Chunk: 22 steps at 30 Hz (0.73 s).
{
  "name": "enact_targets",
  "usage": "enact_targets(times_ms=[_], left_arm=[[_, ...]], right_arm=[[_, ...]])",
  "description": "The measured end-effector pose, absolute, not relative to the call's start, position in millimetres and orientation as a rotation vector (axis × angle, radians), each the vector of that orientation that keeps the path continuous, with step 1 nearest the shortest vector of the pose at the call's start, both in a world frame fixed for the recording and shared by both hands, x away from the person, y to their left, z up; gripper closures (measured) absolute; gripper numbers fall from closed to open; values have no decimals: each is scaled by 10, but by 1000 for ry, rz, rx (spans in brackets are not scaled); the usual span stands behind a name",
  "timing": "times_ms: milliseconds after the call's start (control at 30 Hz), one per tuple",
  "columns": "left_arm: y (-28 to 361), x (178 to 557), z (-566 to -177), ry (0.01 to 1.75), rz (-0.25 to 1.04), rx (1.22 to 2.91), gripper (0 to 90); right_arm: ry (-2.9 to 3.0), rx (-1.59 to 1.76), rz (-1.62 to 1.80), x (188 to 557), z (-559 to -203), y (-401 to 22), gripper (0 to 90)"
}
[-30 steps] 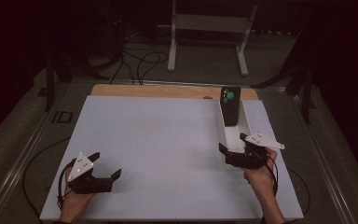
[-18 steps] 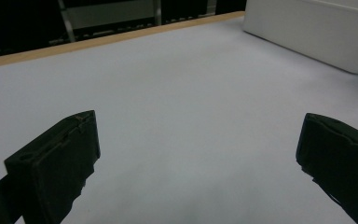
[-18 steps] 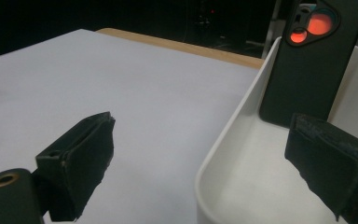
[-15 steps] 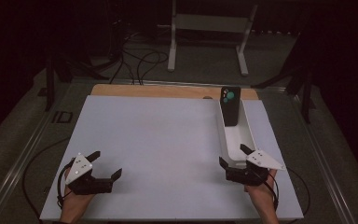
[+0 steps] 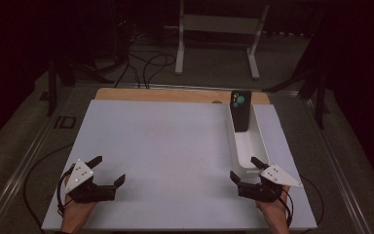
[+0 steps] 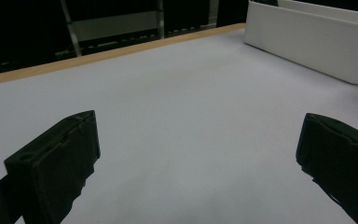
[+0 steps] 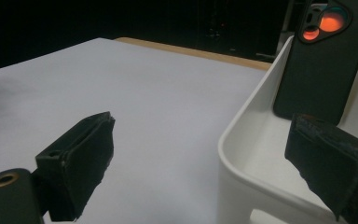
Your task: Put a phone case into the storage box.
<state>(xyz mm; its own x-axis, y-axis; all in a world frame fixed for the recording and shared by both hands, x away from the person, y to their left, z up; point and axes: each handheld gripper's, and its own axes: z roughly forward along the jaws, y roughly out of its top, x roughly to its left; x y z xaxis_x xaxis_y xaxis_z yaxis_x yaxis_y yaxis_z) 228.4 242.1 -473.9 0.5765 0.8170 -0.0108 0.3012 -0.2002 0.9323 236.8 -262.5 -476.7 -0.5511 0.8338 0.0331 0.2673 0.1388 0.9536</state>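
A long white tray (image 5: 248,146) lies on the right side of the white table top. A black phone (image 5: 241,111) stands upright in its far end, leaning on the end wall, camera lenses up. My right gripper (image 5: 244,167) is open at the tray's near end, one jaw on each side of the near left corner, holding nothing. In the right gripper view the phone (image 7: 324,60) stands beyond the tray rim (image 7: 242,126), between the open jaws of my right gripper (image 7: 200,135). My left gripper (image 5: 109,168) rests open at the front left, nothing between its jaws.
The white table top (image 5: 175,141) has a wooden strip (image 5: 175,95) along its far edge. In the left gripper view the tray wall (image 6: 307,42) shows far off at upper right. A metal stand (image 5: 216,29) and cables (image 5: 146,63) are on the dark floor behind.
My right gripper has drawn back toward the person along the tray, from about halfway along it to its near end. The left gripper and phone have not moved.
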Motion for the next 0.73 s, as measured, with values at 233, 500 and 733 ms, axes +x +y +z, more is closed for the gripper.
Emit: enact_targets(times_ms=[233,500,733], left_arm=[[2412,2262,-4730,911,626,1771,1],[2414,2258,-4730,911,628,1771,1],[2412,2260,-4732,912,629,1772,1]], right_arm=[[1912,1047,1409,2357,-4813,-2614,78],[1914,1046,1407,2358,-4830,-2606,78],[1916,1048,1404,2364,-4837,-2610,78]])
